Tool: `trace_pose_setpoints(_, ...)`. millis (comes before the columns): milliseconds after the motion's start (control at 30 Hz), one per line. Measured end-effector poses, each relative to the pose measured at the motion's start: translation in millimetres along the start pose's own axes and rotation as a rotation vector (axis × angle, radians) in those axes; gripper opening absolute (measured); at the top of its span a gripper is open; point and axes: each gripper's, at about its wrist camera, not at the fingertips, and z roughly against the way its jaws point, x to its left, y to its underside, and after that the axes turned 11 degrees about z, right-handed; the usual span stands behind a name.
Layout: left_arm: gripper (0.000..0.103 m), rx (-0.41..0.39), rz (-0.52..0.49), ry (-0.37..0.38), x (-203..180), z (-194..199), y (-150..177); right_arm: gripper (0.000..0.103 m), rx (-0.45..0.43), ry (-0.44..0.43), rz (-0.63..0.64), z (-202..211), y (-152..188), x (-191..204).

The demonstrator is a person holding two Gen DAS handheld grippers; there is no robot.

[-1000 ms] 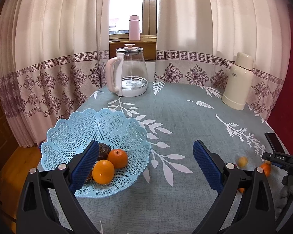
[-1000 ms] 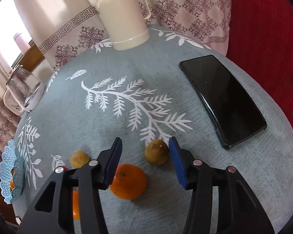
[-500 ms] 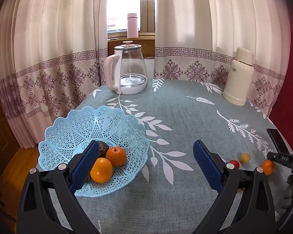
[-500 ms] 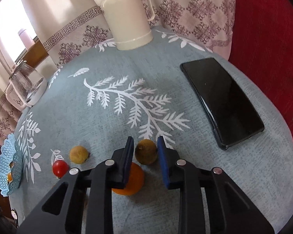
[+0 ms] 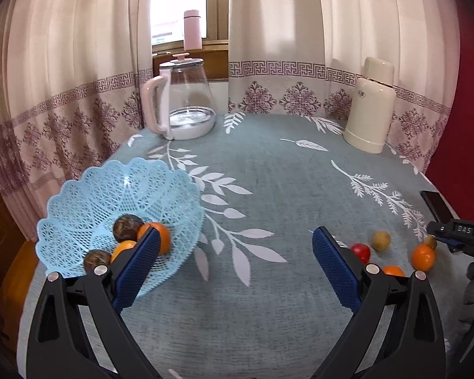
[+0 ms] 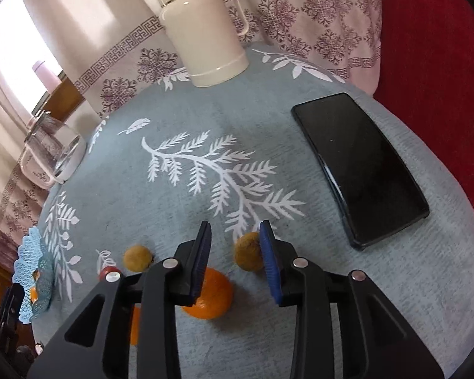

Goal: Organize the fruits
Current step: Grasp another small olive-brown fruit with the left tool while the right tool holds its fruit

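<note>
Both jaws spread: left gripper (image 5: 235,260) empty; right gripper (image 6: 235,260) pad touching brown fruit (image 6: 248,255).

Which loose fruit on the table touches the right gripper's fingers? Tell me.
The brownish round fruit against the right-hand finger. The orange, the other brownish fruit and the red fruit lie clear of the fingers.

Materials on the desk

We see a matt woven cloth (image 6: 180,208), a glossy black phone (image 6: 360,167), a perforated plastic basket (image 5: 110,195) and a clear glass kettle (image 5: 186,94).
</note>
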Motion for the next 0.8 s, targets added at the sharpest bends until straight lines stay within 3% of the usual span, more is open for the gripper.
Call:
trace_pose_setpoints(367,0.098,0.019,0.004,0.003,-2.1,-5.0,0.6,0.038,0.047,0.068,0.039,-13.2,8.1,-3.5)
trace_pose_setpoints(633,0.098,0.044,-0.010,0.012,-10.3,-12.1,1.2,0.026,0.023,0.082,0.091,-7.4,15.8,-3.8)
trace_pose_setpoints(800,0.098,0.075,-0.039,0.050,-27.9,-20.3,3.0,0.025,-0.008,0.060,0.087,1.6,15.9,-7.5)
